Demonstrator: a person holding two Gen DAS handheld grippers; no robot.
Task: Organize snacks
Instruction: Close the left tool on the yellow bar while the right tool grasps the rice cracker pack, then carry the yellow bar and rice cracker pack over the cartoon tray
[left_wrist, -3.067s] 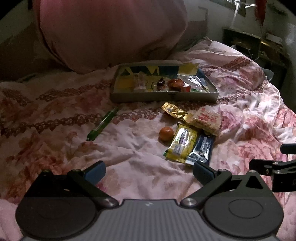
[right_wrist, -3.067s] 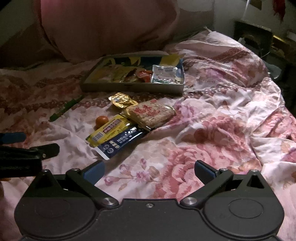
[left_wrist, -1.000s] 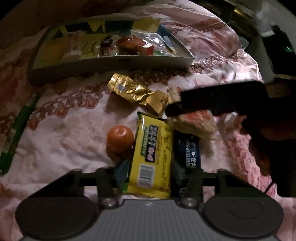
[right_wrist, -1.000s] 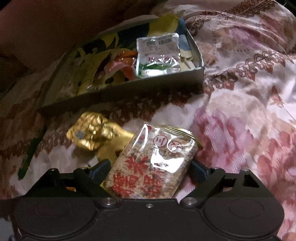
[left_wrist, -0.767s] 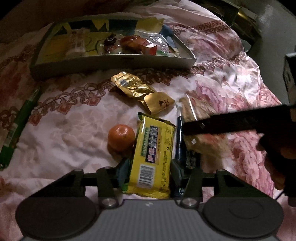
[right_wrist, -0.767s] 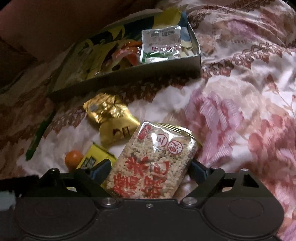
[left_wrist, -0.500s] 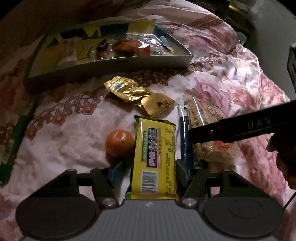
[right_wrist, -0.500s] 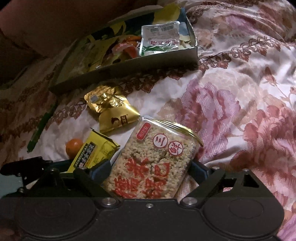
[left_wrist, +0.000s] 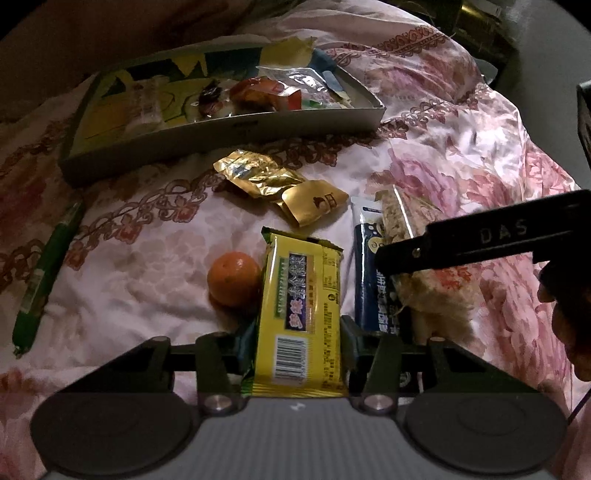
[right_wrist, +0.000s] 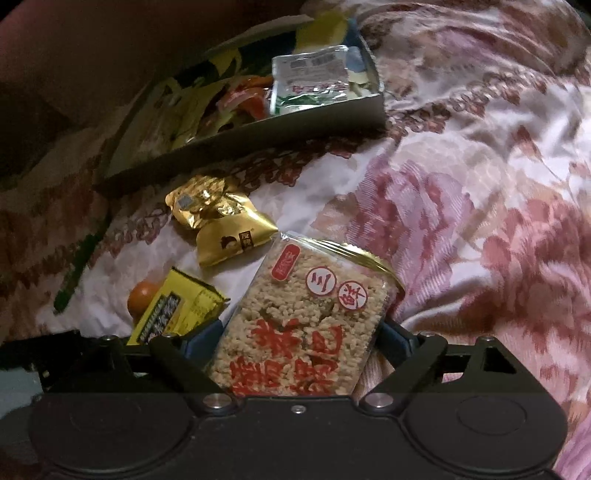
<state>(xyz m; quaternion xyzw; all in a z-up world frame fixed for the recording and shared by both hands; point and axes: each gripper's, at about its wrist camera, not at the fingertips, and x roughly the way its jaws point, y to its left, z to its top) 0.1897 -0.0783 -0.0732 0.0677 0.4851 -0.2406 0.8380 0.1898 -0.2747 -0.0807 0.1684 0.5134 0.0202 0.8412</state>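
"DAS" on the right tool's black arm (left_wrist: 502, 236)

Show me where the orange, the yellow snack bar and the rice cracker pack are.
orange (left_wrist: 233, 277): left wrist view, middle of its peel.
yellow snack bar (left_wrist: 301, 314): left wrist view, dark label on the wrapper front.
rice cracker pack (right_wrist: 306, 332): right wrist view, centre of the clear wrapper front.

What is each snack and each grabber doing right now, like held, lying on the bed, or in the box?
Left gripper: jaws closing around the yellow wrapped snack bar.
Right gripper: jaws closing around the clear rice-cake packet with red letters.
Small orange fruit: lying on the bed, touching the yellow bar.
Crinkled gold foil packets: lying loose.
Dark blue snack bar: lying loose.
Shallow cardboard box: open, snacks inside.
Green pen: lying loose.
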